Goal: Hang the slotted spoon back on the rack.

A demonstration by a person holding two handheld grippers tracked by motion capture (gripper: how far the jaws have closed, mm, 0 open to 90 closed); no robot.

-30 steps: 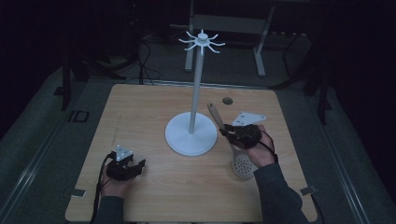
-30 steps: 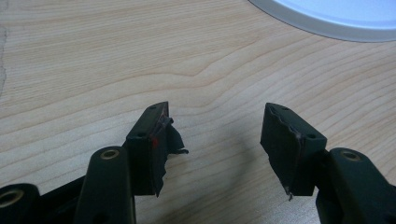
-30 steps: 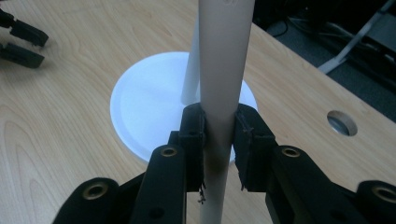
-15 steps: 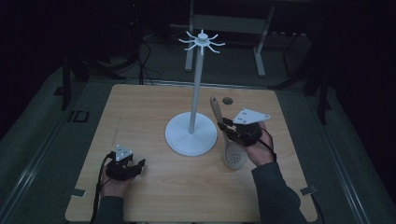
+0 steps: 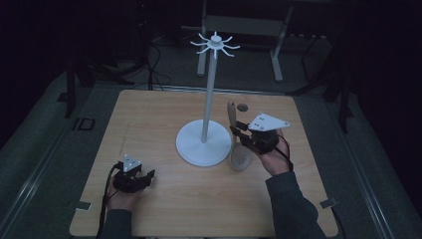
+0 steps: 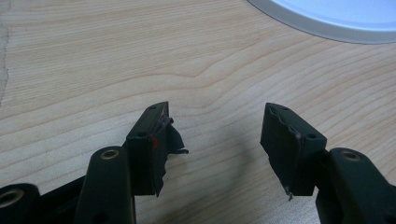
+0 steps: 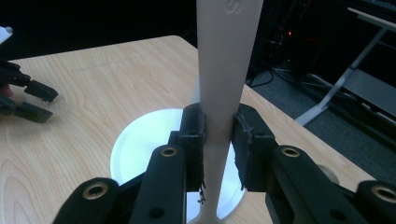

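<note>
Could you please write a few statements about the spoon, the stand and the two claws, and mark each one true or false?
1. The right claw is shut on the spoon's handle. True.
2. The spoon already hangs from a hook at the top of the stand. False: it is held upright beside the stand's base, bowl end down at the table.
3. The left claw is open with nothing between its jaws. True.
4. The left claw grips the stand's pole. False: it rests on the table, apart from the stand.
5. A small dark round thing lies on the table behind the spoon. True.
</note>
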